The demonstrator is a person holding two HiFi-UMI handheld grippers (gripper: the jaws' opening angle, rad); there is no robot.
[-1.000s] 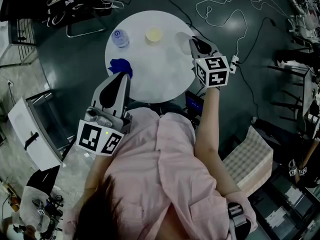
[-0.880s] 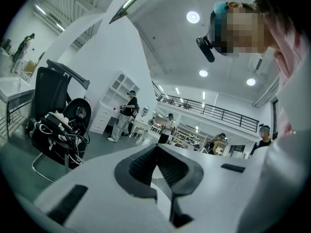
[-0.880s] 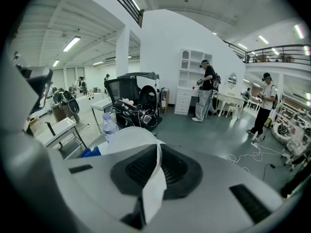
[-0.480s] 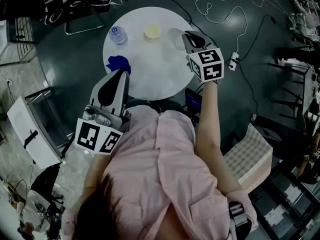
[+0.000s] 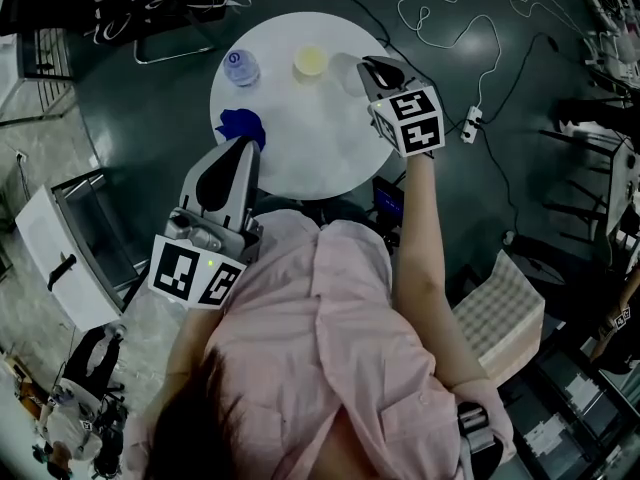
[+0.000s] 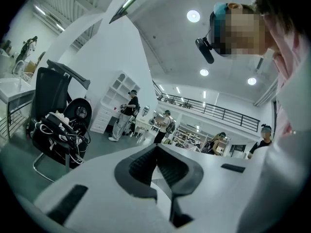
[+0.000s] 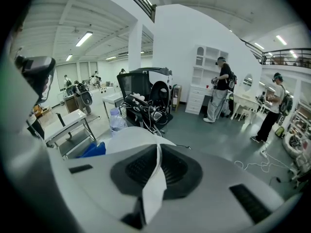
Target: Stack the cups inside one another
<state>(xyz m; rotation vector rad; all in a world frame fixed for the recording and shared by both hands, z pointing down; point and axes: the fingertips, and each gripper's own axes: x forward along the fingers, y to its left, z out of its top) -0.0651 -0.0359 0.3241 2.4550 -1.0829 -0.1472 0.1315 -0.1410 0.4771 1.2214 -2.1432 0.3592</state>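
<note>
On the round white table point(image 5: 300, 148) a yellow cup point(image 5: 309, 63) stands at the far side. Just right of it is a white cup point(image 5: 346, 72), and my right gripper point(image 5: 368, 68) is shut on its wall. The right gripper view shows the thin white cup wall point(image 7: 127, 137) pinched between the dark pads of the right gripper point(image 7: 156, 152). My left gripper point(image 5: 241, 153) hangs at the table's near left edge, tilted upward, shut with nothing in it. The left gripper view looks over the left gripper point(image 6: 156, 152) at the ceiling and the room.
A clear bottle with a blue cap point(image 5: 240, 66) and a blue cloth point(image 5: 240, 128) lie on the table's left side. A black chair with cables point(image 5: 160, 8), a white cord with a power strip point(image 5: 468, 123) and a white cabinet point(image 5: 60, 258) surround the table. People stand farther off point(image 7: 218, 93).
My right gripper has moved left and farther over the table with the white cup, closer to the yellow cup. The left gripper has stayed put.
</note>
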